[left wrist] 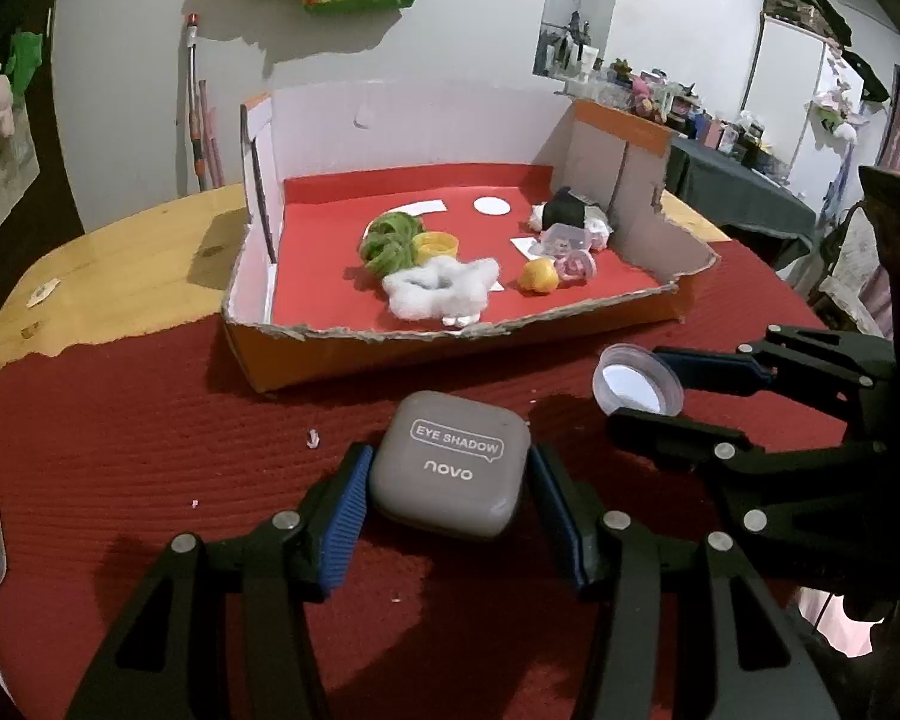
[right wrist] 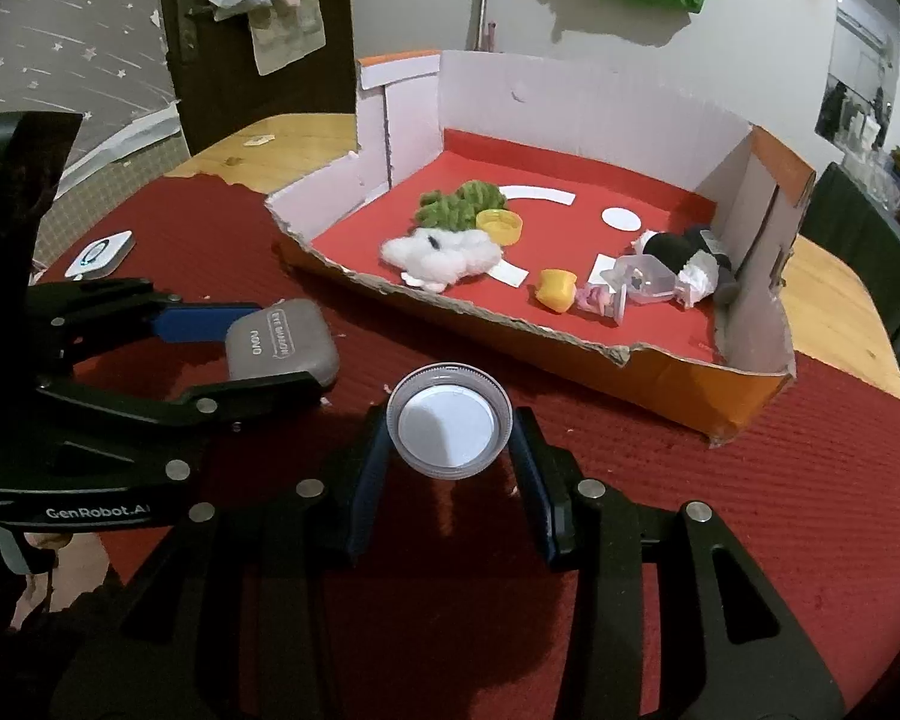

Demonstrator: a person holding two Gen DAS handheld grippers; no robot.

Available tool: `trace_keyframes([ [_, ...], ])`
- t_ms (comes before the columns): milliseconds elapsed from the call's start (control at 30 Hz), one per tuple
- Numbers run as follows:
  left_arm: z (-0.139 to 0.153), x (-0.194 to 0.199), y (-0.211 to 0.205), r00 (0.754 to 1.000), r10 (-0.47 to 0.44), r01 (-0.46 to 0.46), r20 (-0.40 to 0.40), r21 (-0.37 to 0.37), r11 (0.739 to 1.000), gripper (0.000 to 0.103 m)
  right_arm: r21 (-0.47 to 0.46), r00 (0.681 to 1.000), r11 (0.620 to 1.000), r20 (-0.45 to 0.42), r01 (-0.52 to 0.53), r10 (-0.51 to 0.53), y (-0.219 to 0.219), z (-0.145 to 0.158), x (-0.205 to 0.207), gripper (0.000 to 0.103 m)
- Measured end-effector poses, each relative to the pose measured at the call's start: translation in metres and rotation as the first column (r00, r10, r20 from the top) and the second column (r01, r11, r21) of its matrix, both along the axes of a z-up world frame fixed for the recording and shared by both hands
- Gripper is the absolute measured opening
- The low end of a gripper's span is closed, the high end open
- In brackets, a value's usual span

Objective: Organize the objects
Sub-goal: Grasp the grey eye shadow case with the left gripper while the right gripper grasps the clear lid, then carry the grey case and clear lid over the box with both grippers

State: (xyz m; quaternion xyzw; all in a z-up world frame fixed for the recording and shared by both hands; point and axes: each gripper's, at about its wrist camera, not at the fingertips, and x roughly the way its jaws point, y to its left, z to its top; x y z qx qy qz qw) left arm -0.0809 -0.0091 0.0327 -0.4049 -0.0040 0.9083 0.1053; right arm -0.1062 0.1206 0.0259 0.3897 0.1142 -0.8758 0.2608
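Behind box wall (left wrist: 621,180), half-hidden plush (left wrist: 570,210)

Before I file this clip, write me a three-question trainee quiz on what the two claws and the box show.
1. True or false: the left claw is shut on the grey eye shadow case.
2. What does the right claw grip? A) yellow cap B) clear round lid C) green scrunchie
3. Fill in: the white fluffy scrunchie lies inside the torn ____ box.

Key: 1 true. 2 B, the clear round lid. 3 cardboard.
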Motion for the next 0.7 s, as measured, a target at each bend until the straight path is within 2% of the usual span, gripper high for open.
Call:
trace_keyframes([
  [400, 0.012, 0.009, 0.001, 1.000, -0.005, 0.005, -0.022, 0.007, 1.000, 0.056, -0.024, 1.000, 1.000, -0.005, -0.012, 0.012, 0.000, 0.011, 0.009, 0.039],
  [700, 0.040, 0.011, 0.004, 0.996, -0.029, 0.029, -0.089, -0.001, 1.000, 0.056, -0.088, 1.000, 0.996, -0.009, -0.031, 0.030, 0.006, 0.034, 0.007, 0.039],
])
